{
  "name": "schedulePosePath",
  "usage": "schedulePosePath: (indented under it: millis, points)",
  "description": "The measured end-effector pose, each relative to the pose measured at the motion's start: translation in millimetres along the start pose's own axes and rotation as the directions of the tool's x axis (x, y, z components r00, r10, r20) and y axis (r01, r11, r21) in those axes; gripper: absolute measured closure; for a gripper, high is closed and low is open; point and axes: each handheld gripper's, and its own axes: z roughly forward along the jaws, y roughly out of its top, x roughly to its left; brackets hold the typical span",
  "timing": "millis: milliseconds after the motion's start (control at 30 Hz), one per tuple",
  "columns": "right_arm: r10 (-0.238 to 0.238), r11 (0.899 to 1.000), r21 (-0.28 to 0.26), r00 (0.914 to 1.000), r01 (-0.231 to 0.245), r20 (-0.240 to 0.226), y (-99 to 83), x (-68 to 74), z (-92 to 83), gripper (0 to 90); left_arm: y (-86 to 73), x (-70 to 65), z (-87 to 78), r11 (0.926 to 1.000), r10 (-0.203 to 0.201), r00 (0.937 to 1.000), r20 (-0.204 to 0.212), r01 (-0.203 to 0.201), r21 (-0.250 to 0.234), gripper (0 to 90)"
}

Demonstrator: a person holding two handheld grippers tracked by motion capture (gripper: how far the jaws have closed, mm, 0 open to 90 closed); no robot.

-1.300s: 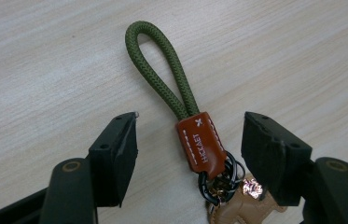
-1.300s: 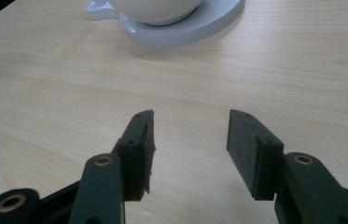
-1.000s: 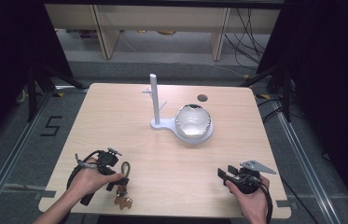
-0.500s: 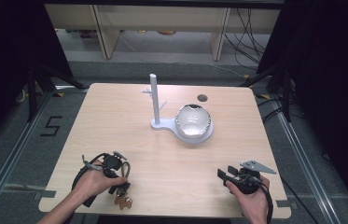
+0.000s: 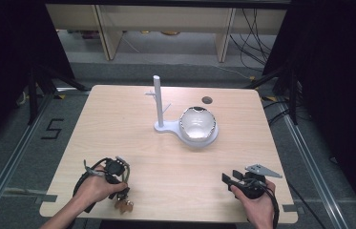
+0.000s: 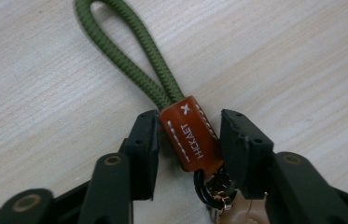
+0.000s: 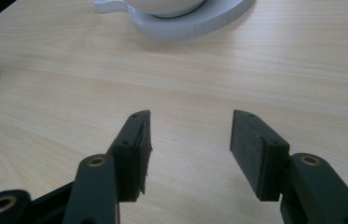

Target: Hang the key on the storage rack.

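Left gripper [image 6: 188, 140] is down at the near-left corner of the desk [image 5: 118, 124], w/ the keychain's brown leather tag [image 6: 191, 135] between its fingers [image 6: 144, 140]. Its jaws have just been closing; the left pad looks about touching the tag, a gap shows on the right side, so not yet a firm grip, still open. Green cord loop [image 6: 129, 51] lies flat on the desk ahead, metal ring and keys [image 6: 216, 189] tucked under the fingers. Right gripper [image 7: 188, 140] rests at the near-right corner, fingers apart, nothing in them. Judging by the layout: pickup just starting; lift and carry to the white peg stand [image 5: 159, 102] or the bowl [image 5: 197, 123] remain. The bowl looks empty, nothing hangs on the stand.
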Motion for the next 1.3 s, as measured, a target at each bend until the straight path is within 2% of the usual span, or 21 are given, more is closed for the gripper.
schedulePosePath:
  millis: [67,100,133,167,200,300,333,367,433,667,733,800,867,967,1033,1067,1133,1167,1200,1233,1300]
  points:
    - [-0.019,1.000,-0.008,0.9998,0.019,-0.006,0.7,-1.5,-0.4,48.9,-0.9,1.1,-1.8,0.9986,0.053,0.9985,0.011,-0.053,0.003,62.7]
    - [-0.004,1.000,0.003,1.0000,0.004,0.004,0.9,0.1,-1.9,49.0,-2.2,1.3,-1.7,0.9981,0.061,0.9979,0.023,-0.061,-0.004,66.4]
    - [-0.030,1.000,-0.003,0.9994,0.030,0.014,1.2,-1.4,-2.1,49.0,-3.6,0.9,-2.1,0.9984,0.056,0.9979,0.032,-0.056,-0.010,68.5]
    - [0.013,1.000,0.010,0.9999,-0.013,0.007,0.8,1.4,-2.7,49.0,-5.3,2.0,-1.8,0.9978,0.064,0.9971,0.041,-0.063,-0.021,69.5]
    - [0.021,1.000,0.008,0.9997,-0.021,0.009,0.7,1.5,-2.5,49.0,-5.9,2.2,-1.3,0.9962,0.075,0.9962,0.044,-0.073,-0.047,71.1]
    - [0.007,1.000,-0.008,0.9999,-0.007,0.014,0.1,0.1,-1.1,49.1,-9.2,4.0,-1.6,0.9930,0.103,0.9930,0.058,-0.099,-0.064,73.8]
    - [0.013,1.000,-0.009,0.9999,-0.013,-0.002,0.8,0.6,-2.6,49.1,-10.2,3.4,-2.1,0.9920,0.110,0.9927,0.050,-0.107,-0.068,74.5]
    - [-0.026,1.000,-0.013,0.9996,0.026,0.013,1.1,-2.4,-1.8,49.1,-11.3,3.3,-1.7,0.9907,0.117,0.9915,0.056,-0.113,-0.076,75.0]
    - [-0.017,1.000,-0.022,0.9999,0.017,-0.002,1.1,-2.3,-1.6,49.1,-13.6,2.8,-2.1,0.9872,0.135,0.9897,0.047,-0.130,-0.093,76.2]
    - [-0.028,0.999,-0.022,0.9996,0.028,0.011,0.5,-3.2,-1.3,49.2,-24.1,4.8,-2.7,0.9800,0.142,0.9885,0.054,-0.132,-0.149,77.7]
    - [-0.027,0.999,-0.026,0.9996,0.027,0.004,0.3,-3.1,-1.0,49.2,-27.7,6.5,-3.5,0.9765,0.159,0.9853,0.062,-0.148,-0.157,77.7]
    - [-0.029,0.999,-0.028,0.9995,0.029,0.011,0.1,-3.2,-0.9,49.4,-32.7,8.7,-3.5,0.9725,0.163,0.9814,0.102,-0.142,-0.184,77.7]
    - [-0.029,0.999,-0.029,0.9995,0.029,0.012,0.1,-3.1,-0.9,49.4,-36.0,10.4,-4.4,0.9679,0.174,0.9779,0.116,-0.148,-0.203,77.7]
    - [-0.026,0.999,-0.027,0.9995,0.027,0.016,0.1,-2.6,-0.7,49.5,-41.9,9.5,-6.5,0.9572,0.154,0.9802,0.125,-0.117,-0.265,77.7]
    - [-0.030,0.999,-0.028,0.9994,0.031,0.019,-0.2,-2.5,-0.4,49.5,-45.4,9.3,-8.0,0.9431,0.148,0.9791,0.139,-0.098,-0.318,77.7]
    - [-0.027,0.999,-0.028,0.9994,0.028,0.020,-0.3,-2.2,-0.1,49.5,-46.8,10.6,-10.2,0.9388,0.163,0.9766,0.140,-0.110,-0.327,77.7]
    - [-0.028,0.999,-0.024,0.9993,0.029,0.024,-0.6,-2.1,-0.7,49.6,-50.0,10.6,-12.0,0.9239,0.157,0.9775,0.141,-0.095,-0.371,77.7]
    - [0.004,1.000,-0.016,0.9997,-0.004,0.024,-0.9,0.9,-1.3,49.6,-51.9,11.7,-13.8,0.9164,0.155,0.9789,0.133,-0.092,-0.389,77.7]
    - [-0.029,0.999,-0.028,0.9992,0.030,0.028,-0.7,-1.4,-0.6,49.6,-53.6,11.9,-14.7,0.9025,0.158,0.9791,0.129,-0.090,-0.421,77.8]
    - [-0.033,0.999,-0.017,0.9988,0.034,0.037,-0.3,-1.5,-2.5,49.6,-55.5,12.4,-16.1,0.8901,0.164,0.9768,0.138,-0.086,-0.448,77.7]
    - [-0.031,0.999,-0.021,0.9989,0.032,0.035,-0.3,-1.5,-2.7,49.7,-59.1,11.9,-16.6,0.8576,0.119,0.9799,0.160,-0.021,-0.514,77.7]
